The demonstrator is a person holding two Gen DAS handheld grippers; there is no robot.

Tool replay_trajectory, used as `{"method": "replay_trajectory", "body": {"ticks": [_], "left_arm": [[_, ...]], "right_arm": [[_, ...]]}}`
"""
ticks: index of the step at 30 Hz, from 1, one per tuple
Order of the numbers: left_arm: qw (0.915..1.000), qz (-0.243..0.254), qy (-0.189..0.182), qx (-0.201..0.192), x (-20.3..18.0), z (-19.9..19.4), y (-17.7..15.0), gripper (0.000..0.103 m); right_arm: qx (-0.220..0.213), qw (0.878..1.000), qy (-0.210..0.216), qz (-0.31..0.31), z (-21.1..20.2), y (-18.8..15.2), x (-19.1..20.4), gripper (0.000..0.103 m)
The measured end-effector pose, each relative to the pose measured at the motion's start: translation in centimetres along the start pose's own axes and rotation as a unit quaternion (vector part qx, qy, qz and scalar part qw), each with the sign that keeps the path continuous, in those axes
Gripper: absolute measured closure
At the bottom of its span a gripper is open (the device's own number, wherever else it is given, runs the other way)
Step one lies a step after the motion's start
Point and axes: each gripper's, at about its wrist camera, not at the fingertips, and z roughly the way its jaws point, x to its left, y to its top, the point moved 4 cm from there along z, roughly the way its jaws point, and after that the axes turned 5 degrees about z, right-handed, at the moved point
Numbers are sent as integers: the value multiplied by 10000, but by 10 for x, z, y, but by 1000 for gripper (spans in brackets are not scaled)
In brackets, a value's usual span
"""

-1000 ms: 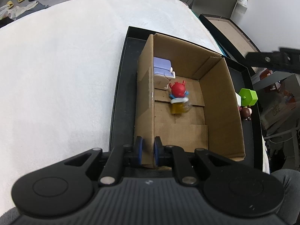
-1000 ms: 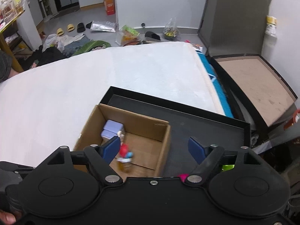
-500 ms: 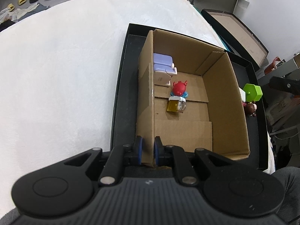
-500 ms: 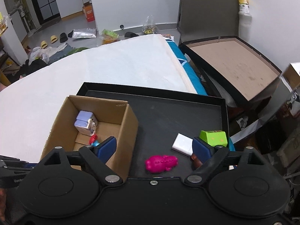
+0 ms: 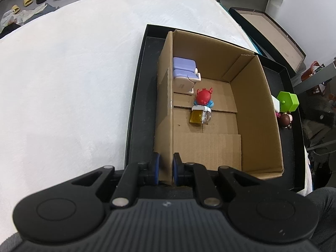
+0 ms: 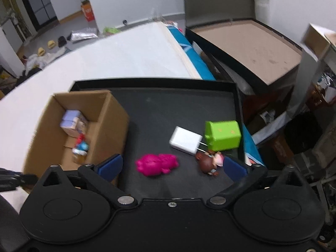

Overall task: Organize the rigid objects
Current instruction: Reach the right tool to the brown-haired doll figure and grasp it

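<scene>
My left gripper [image 5: 166, 169] is shut on the near left wall of the cardboard box [image 5: 166, 109], which stands in a black tray [image 5: 138, 109]. Inside the box lie a lilac and white toy [image 5: 184, 74], a red figure [image 5: 203, 97] and a small yellow mug [image 5: 198, 116]. My right gripper [image 6: 172, 164] is open and empty above the tray [image 6: 168, 105], right of the box [image 6: 113, 126]. Beyond it lie a pink toy [image 6: 157, 163], a brown figure [image 6: 208, 161], a white charger [image 6: 185, 139] and a green block [image 6: 223, 135].
The tray sits on a white padded surface [image 5: 69, 84]. A second open black case with a brown lining [image 6: 247, 48] stands to the right, past the blue edge [image 6: 189, 56]. Clutter and shelving stand at the far right [image 6: 315, 105]. Slippers and bags lie on the floor behind.
My right gripper has swung right and lower, from over the box to over the loose toys on the tray. The left gripper keeps its hold on the box wall.
</scene>
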Motion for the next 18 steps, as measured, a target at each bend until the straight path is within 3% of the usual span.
{"method": "replay_trajectory", "body": {"ticks": [8,18], "left_arm": [[10000,-6,74,14,-2,1,1,91],[9999,-17,134,70,-2,4,3,91]], "right_arm": [[280,9954,139,901,18,-10,-42,0],[448,9883,69,1456,40,-2,-79,0]]}}
